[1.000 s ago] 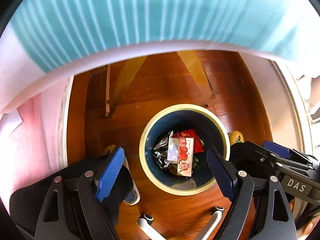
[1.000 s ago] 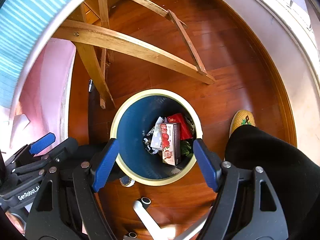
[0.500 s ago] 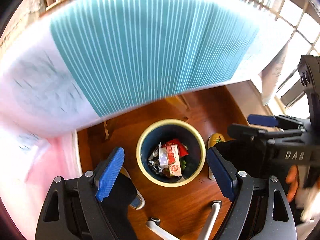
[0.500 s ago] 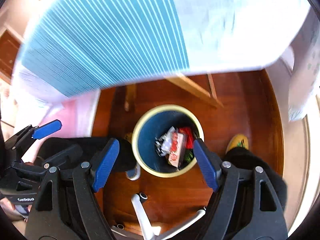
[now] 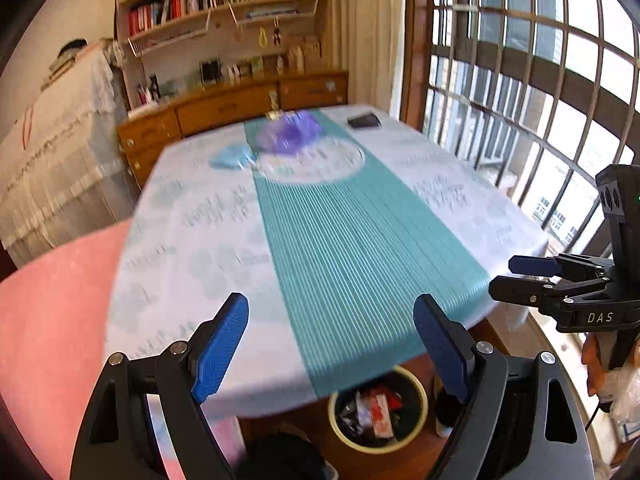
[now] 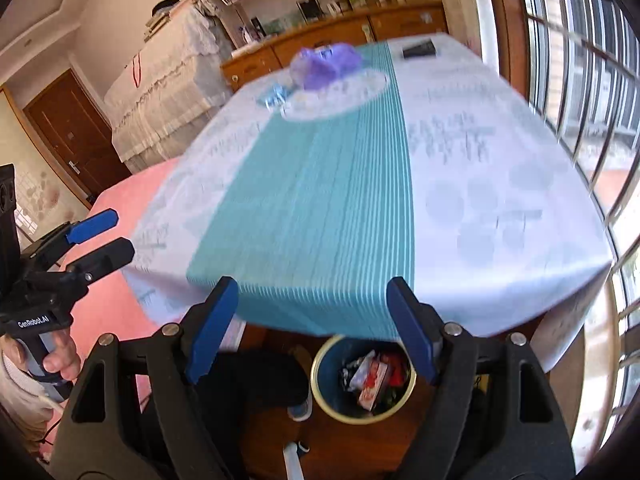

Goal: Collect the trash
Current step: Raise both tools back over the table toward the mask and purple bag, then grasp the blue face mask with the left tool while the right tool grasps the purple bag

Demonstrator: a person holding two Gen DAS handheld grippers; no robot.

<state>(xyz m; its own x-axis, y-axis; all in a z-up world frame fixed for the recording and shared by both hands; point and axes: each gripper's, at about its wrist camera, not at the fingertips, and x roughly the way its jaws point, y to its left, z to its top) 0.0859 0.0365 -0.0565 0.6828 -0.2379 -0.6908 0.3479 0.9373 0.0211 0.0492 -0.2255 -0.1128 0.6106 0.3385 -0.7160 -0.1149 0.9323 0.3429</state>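
A round bin [image 5: 340,432] [image 6: 320,396] with a cream rim and dark blue inside stands on the wooden floor under the table's near edge, holding a red-and-white carton and crumpled wrappers. Far across the table [image 5: 208,240] [image 6: 500,152] lie a crumpled purple bag [image 5: 290,132] [image 6: 324,65] and a small light-blue wrapper [image 5: 232,157] [image 6: 274,94]. My left gripper [image 5: 332,344] hangs open and empty above the near table edge. My right gripper [image 6: 314,326] is likewise open with nothing between its blue pads. Each gripper shows at the side of the other's view.
The table carries a white cloth with a teal striped runner [image 5: 352,232]. A dark flat object [image 5: 363,121] lies at its far right corner. A pink surface [image 5: 52,304] is to the left, a barred window [image 5: 532,80] to the right, a wooden sideboard [image 5: 224,110] behind.
Both grippers have risen from just above the bin to above the table edge and tilted up. The view now takes in the tabletop and room; the bin has shrunk to the bottom.
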